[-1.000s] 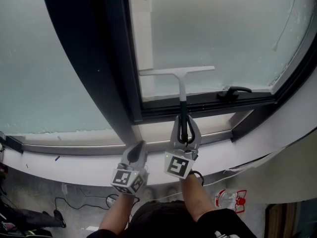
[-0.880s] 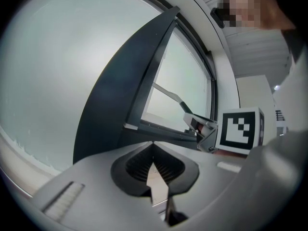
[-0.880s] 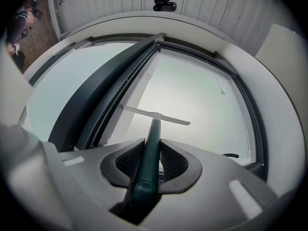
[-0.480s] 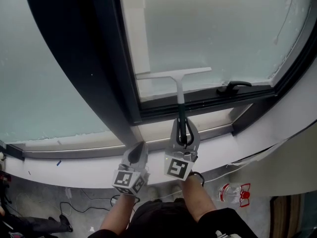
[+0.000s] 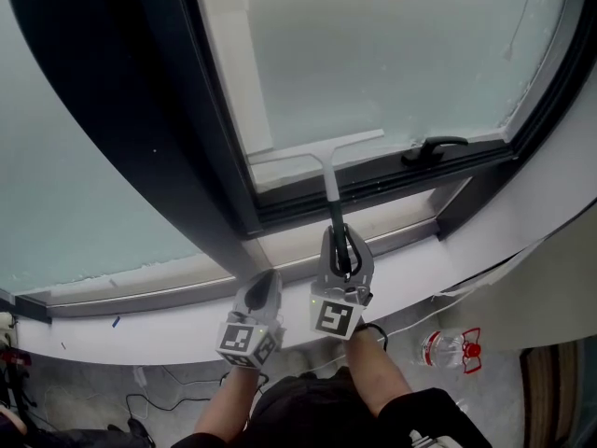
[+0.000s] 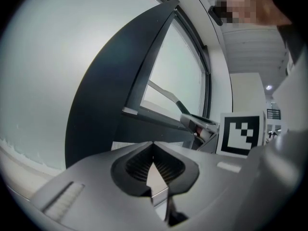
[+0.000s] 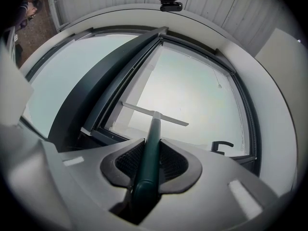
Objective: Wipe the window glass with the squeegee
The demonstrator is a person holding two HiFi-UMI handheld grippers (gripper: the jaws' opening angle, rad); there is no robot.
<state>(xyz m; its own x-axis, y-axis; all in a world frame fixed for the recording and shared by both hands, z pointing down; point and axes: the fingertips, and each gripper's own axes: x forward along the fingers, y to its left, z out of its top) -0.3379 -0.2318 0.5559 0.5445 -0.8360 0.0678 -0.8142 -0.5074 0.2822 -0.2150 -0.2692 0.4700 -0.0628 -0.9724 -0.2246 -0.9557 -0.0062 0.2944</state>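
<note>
Right gripper (image 5: 341, 250) clamps the white-bladed, green-handled squeegee (image 5: 328, 171) low on the frosted window glass (image 5: 392, 54); left gripper (image 5: 263, 283) is closed, empty. Downward travel may jam the blade against the dark frame (image 5: 373, 189).

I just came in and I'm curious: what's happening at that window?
A person is wiping the window with a gripper in each hand. The right gripper is shut on the dark handle of a squeegee, whose blade sits low on the glass, near the bottom frame. The left gripper is shut, holds nothing, and hangs beside the right one over the sill. The window handle is just right of the blade.
</note>
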